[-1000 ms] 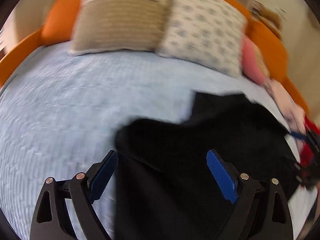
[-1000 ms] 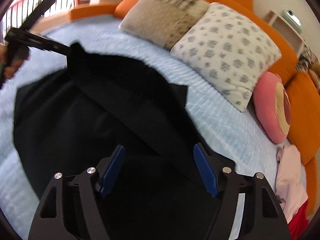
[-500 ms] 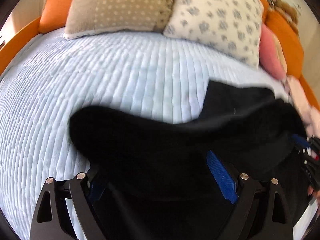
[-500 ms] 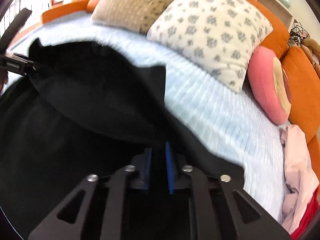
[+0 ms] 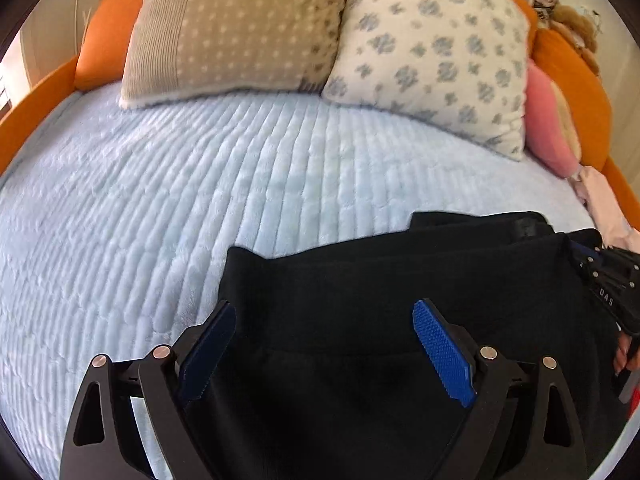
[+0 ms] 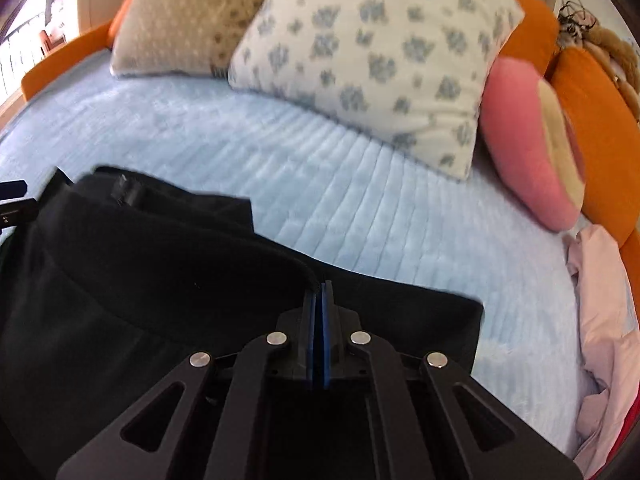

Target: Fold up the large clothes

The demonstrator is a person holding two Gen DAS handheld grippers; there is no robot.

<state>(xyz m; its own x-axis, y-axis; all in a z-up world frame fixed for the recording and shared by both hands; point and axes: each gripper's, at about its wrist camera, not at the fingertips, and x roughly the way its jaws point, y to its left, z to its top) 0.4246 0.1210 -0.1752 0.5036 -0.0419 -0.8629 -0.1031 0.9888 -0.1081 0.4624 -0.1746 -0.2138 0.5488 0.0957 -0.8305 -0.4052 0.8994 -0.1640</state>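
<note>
A black garment (image 5: 360,280) lies folded on the pale blue bedspread (image 5: 180,184), its upper layer doubled over toward me. My left gripper (image 5: 324,308) stands open over it, jaws wide apart; the cloth's left edge runs beside the left pad (image 5: 208,344) and nothing is pinched. In the right wrist view my right gripper (image 6: 319,286) is shut on the folded edge of the black garment (image 6: 160,264). The right gripper (image 5: 600,276) also shows at the right edge of the left wrist view, with a hand behind it.
A beige pillow (image 5: 232,28) and a white flowered pillow (image 5: 432,48) lean on the orange bed frame (image 5: 100,48) at the back. A pink cushion (image 6: 528,140) and a heap of pale pink clothes (image 6: 600,304) lie at the right.
My right gripper went from open to shut on the garment's edge. The top layer has been drawn over into a fold, and both grippers have sunk closer to the bed.
</note>
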